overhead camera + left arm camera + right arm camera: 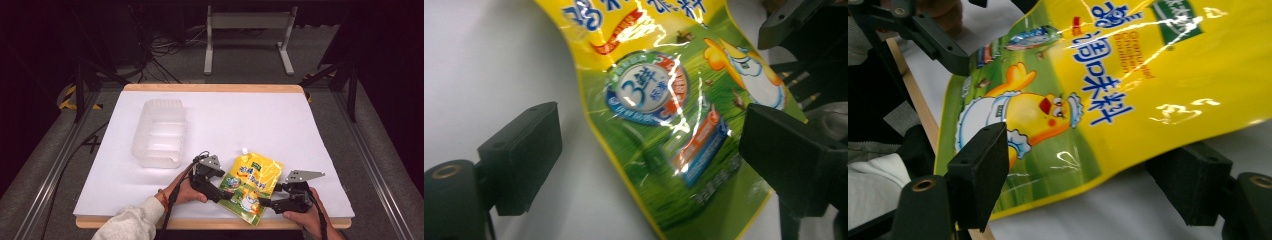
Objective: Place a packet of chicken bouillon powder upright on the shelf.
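The pouch [251, 186] lies flat on the table [260, 120], close to the near edge, and a good way from the clear tub [159, 132]. The tub sits further back and off to the left of the pouch. The tub looks empty.

The left gripper [224, 192] is at the pouch's left side and the right gripper [264, 202] is at its right side, down near the bottom corner. Both grippers are wide apart — neither one is squeezing anything. In the left gripper view, one pad sits on the white table beside the pouch [664, 115] and the other pad is over the green part. In the right gripper view, the pouch's [1108, 95] edge lies between the two pads, with one pad above the picture of the chick.

The step in hand looks like picking the pouch up. To do it well, slide each gripper in so the thin edge goes deep between the pads, then squeeze. Grab the flat rim, not the puffy middle — the shiny skin may slip. Lift both sides at the same time so the pouch does not sag or twist.

The pouch is long from its white cap [245, 150] down to its green bottom. The cap end points away from the person and a bit towards the tub. The bottom end points at the near edge. The long line is tilted, not straight with the table.
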Demonstrator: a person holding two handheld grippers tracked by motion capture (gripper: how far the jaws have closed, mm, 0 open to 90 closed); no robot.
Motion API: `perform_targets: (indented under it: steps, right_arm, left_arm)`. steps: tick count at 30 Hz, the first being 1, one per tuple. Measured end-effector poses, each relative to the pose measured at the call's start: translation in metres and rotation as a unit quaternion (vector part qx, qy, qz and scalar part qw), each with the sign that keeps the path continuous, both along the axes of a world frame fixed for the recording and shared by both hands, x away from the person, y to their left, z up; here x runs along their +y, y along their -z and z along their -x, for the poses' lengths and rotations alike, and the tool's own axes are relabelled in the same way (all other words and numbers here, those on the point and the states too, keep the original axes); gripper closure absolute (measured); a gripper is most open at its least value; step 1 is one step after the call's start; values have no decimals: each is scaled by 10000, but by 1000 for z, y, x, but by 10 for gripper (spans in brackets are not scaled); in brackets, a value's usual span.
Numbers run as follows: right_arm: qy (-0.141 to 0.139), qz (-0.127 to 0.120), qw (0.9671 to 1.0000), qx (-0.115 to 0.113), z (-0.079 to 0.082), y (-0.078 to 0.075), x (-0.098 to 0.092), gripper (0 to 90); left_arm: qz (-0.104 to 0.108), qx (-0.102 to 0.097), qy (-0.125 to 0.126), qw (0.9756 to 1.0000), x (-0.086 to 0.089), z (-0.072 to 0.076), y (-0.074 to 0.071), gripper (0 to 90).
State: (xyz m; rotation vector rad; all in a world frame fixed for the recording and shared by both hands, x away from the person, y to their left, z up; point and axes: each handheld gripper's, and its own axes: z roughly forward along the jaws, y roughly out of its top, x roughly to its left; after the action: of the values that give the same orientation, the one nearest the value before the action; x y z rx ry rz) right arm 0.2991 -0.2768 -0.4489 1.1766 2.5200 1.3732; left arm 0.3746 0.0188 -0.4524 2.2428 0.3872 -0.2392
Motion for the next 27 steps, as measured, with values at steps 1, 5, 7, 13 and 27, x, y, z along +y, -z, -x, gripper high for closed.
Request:
perform_targets:
  steps: [1, 5, 7, 13, 27]
  right_arm:
    - [-41, -36, 10000, 13, 0, 1, 3, 262]
    - [-137, -156, 9998, 35, 0, 1, 13, 312]
    - [-97, -181, 9998, -28, 2, 0, 16, 391]
    - [118, -289, 9994, -169, 3, -3, 10, 664]
    - [-96, -304, 9918, -1236, 20, -37, 24, 892]
  left_arm:
    - [0, 0, 0, 10000, 0, 0, 0, 116]
    - [-72, -48, 226, 9997, -9, 5, -2, 140]
    - [-75, -157, 260, 9995, -10, 6, -4, 164]
    - [43, -231, 145, 9996, -4, 5, -11, 315]
    - [519, -1090, -210, 9925, 18, 13, -46, 844]
